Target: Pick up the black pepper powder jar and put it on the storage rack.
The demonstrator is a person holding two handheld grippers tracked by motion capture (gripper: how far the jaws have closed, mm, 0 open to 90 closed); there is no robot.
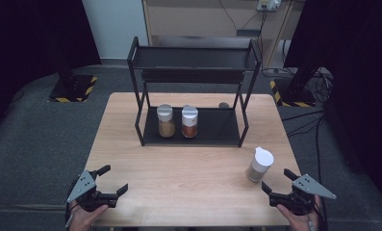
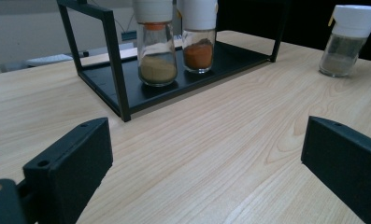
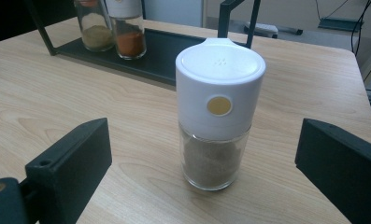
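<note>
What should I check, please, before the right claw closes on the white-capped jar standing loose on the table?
1. Right claw open wide: ok.
2. Jar upright, cap on: ok.
3. Jar lined up between the jaws: ok in the right gripper view; it stands ahead of them, not yet between.
4. Bare table around the jar: ok.
5. Free space on the rack's lower shelf right of the two jars: ok.
6. Left claw open, far from the jar: ok.

Clear glass spice jar [image 3: 215,158], smooth white plastic cap; matt pale wood table [image 1: 179,183]; matt black metal rack [image 1: 193,62]
</note>
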